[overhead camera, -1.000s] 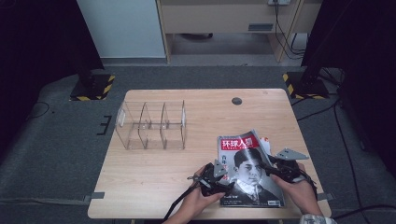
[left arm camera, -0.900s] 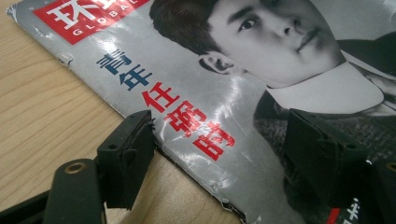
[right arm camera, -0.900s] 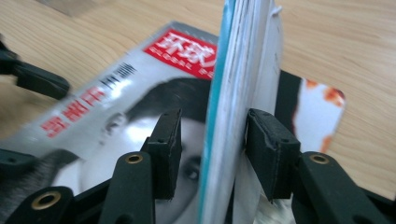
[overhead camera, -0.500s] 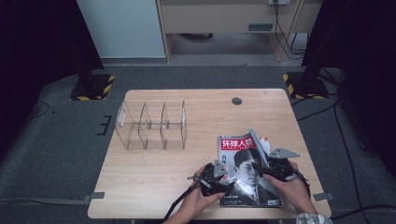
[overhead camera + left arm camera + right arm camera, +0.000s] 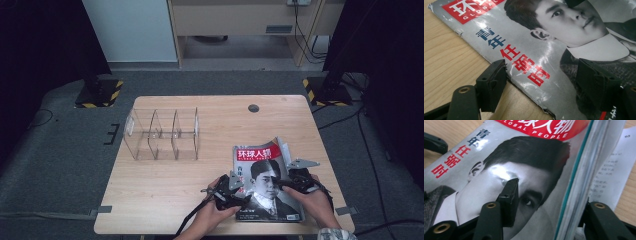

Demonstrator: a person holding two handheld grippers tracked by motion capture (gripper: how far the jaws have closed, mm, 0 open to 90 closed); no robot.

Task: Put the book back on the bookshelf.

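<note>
Grasp step: magazine lies on the table's near-right part. Left gripper fingers straddle its spine edge, parted. Right gripper fingers have just been closing around the lifted page edge, not clamped. Next: pinch firmly.

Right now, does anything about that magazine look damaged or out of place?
Yes. The magazine has a frayed, chipped spine edge near the left gripper, and its right side bulges up with loose pages fanning out.
</note>
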